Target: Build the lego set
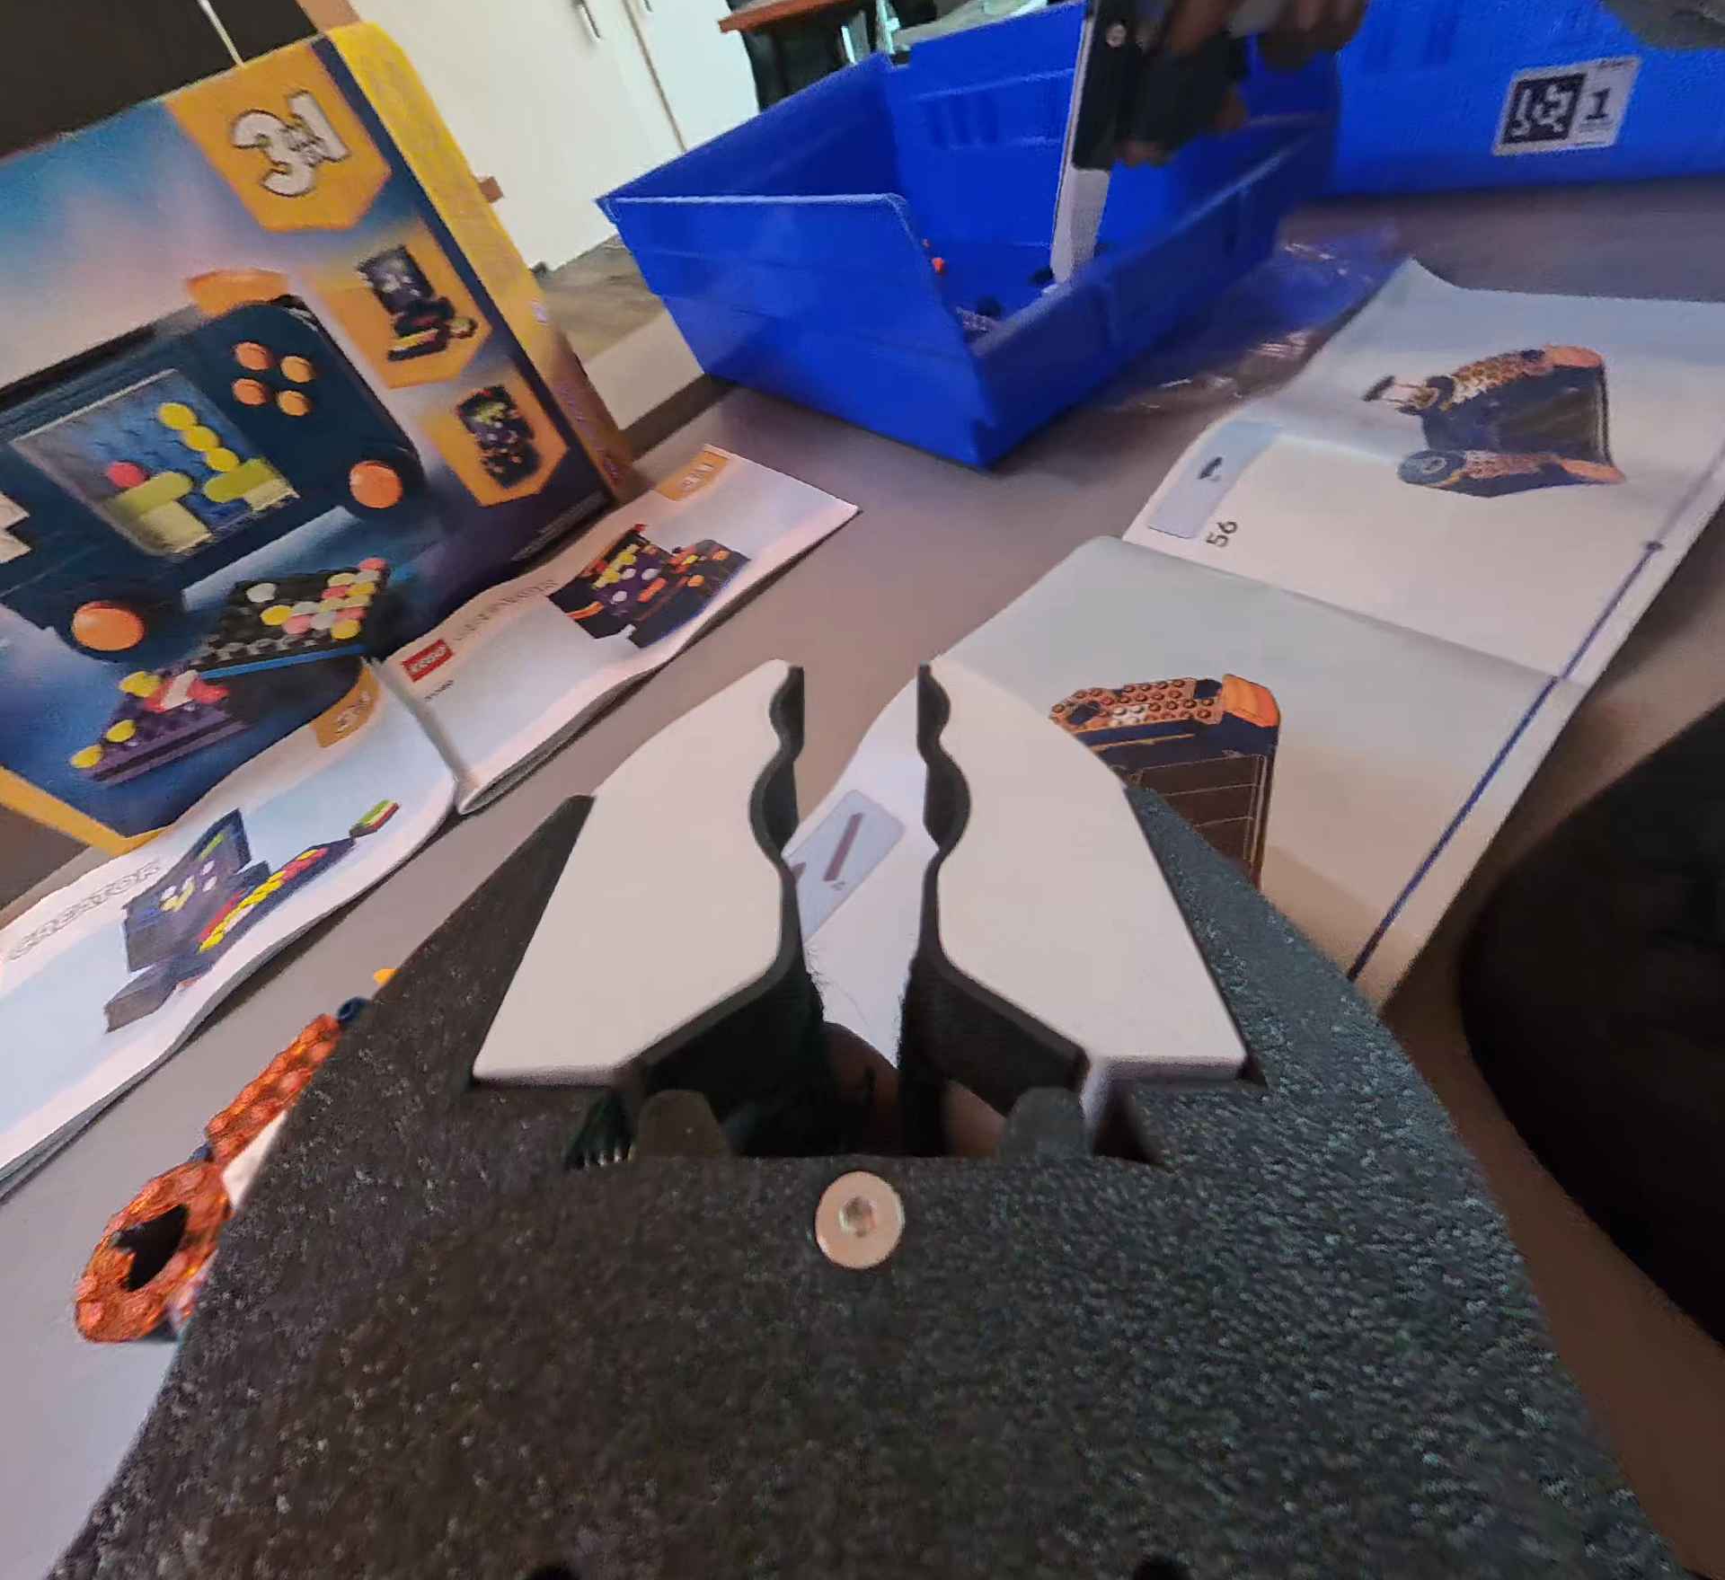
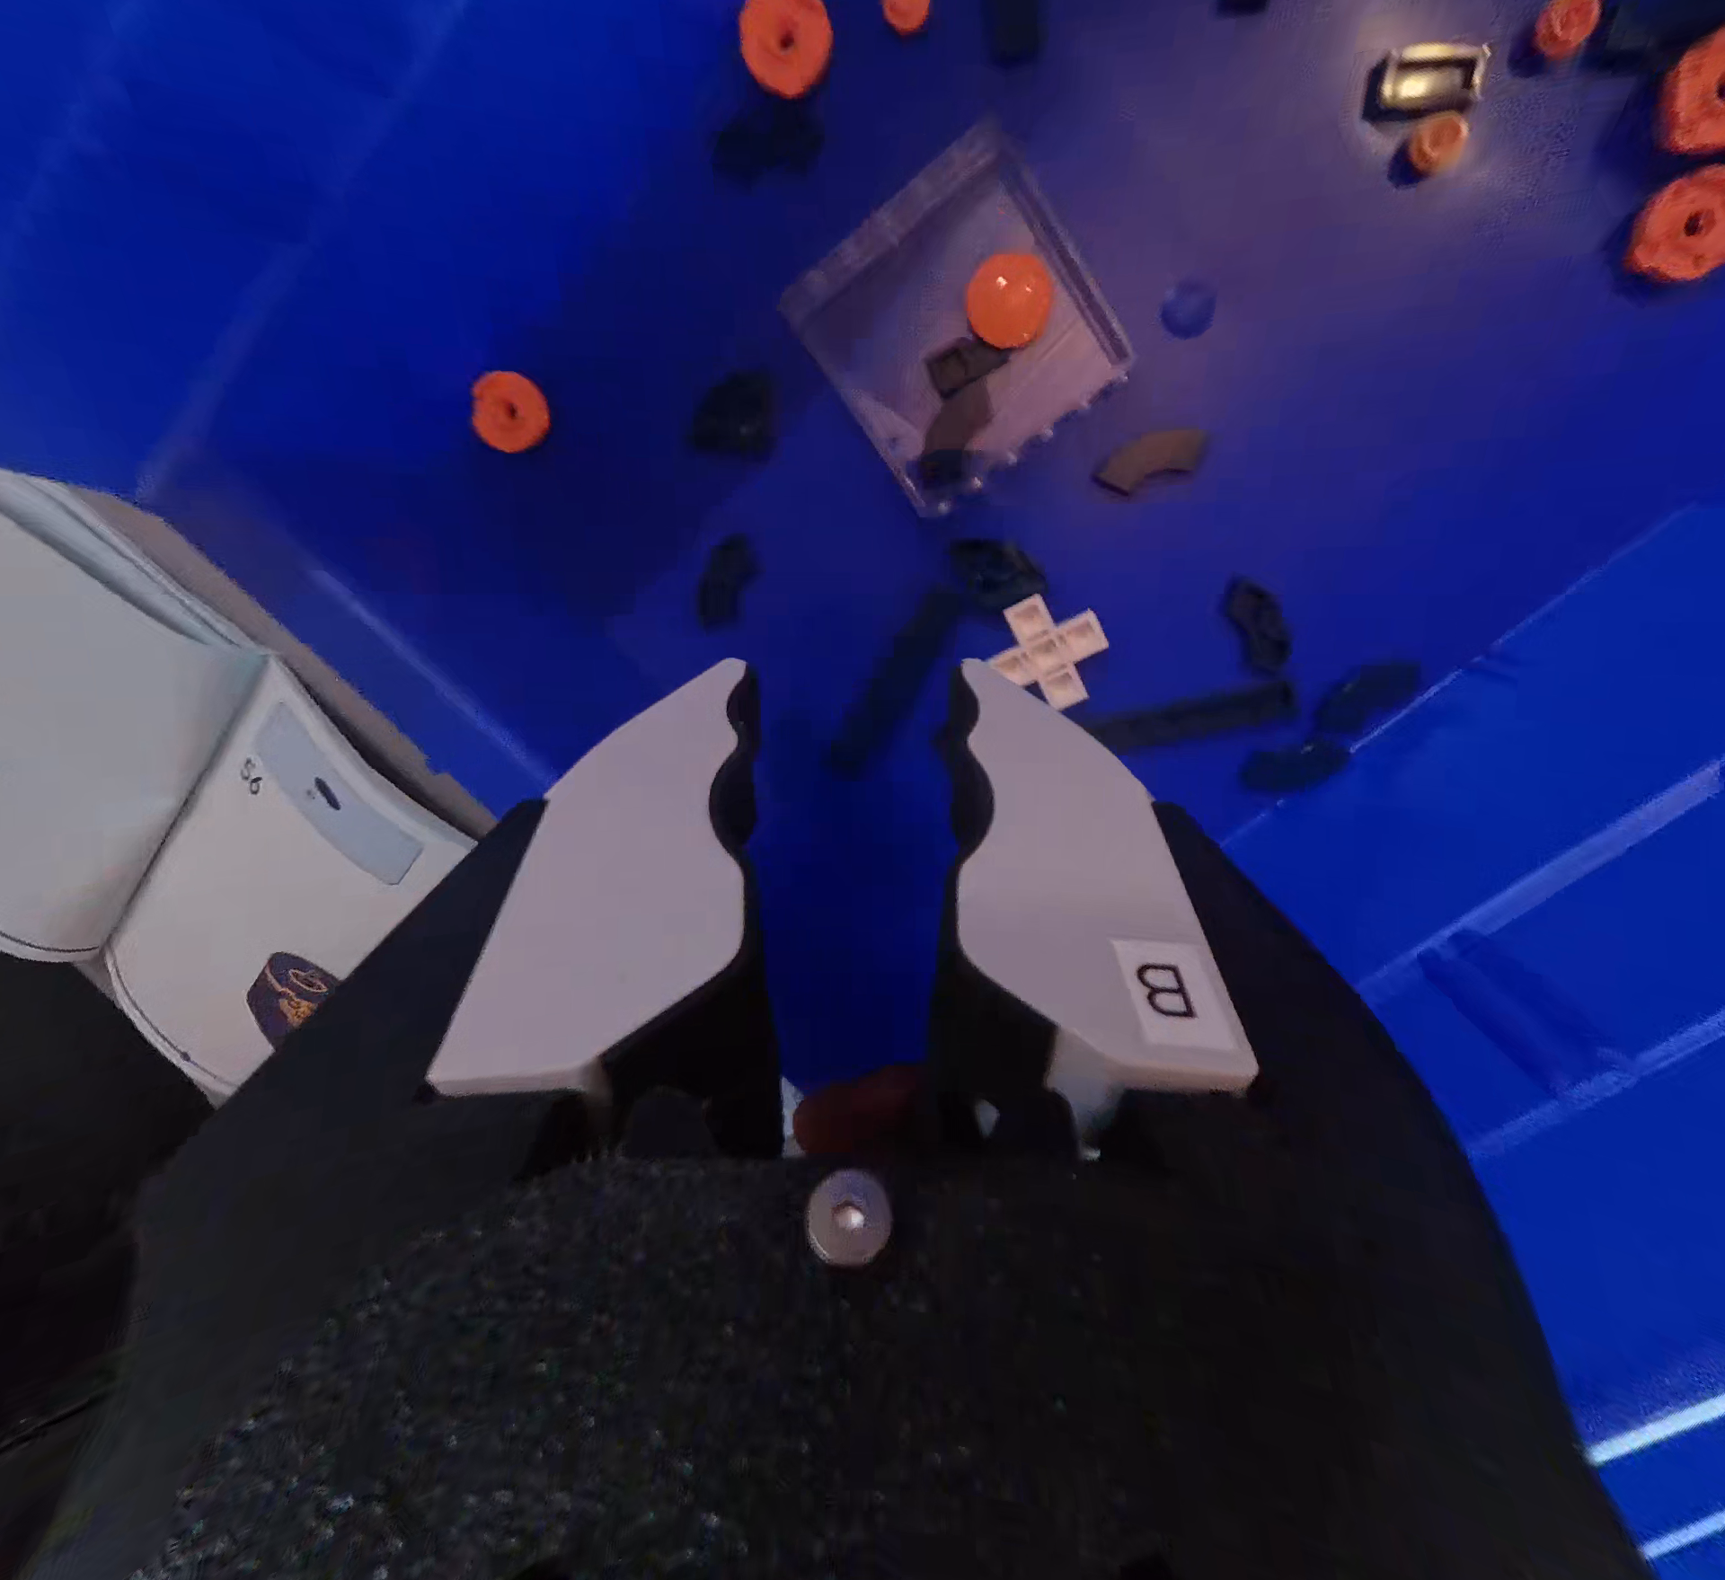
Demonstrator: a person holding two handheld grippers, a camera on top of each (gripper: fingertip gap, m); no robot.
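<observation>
My left gripper (image 1: 861, 681) is open with nothing between its pads. It hovers over an open instruction booklet (image 1: 1307, 649) on the grey table. An orange brick assembly (image 1: 187, 1209) lies by its lower left side. My right gripper (image 2: 854, 681) is open and not gripping anything inside a blue bin (image 2: 467, 182). Below its fingertips lies a long dark bar piece (image 2: 896, 677), untouched, with a white cross-shaped piece (image 2: 1050, 649) just to the right. In the left wrist view the right gripper (image 1: 1083, 229) reaches down into the blue bin (image 1: 840, 275), held by a hand.
The bin floor holds a clear square plate (image 2: 952, 322) with an orange dome (image 2: 1008, 299), orange round pieces (image 2: 784, 37) and several dark pieces. A toy box (image 1: 233, 415) stands at the left with closed booklets (image 1: 635, 593) before it. A second blue bin (image 1: 1493, 98) stands behind. The gap from one gripper's tips to the other's is roughly 25 centimetres.
</observation>
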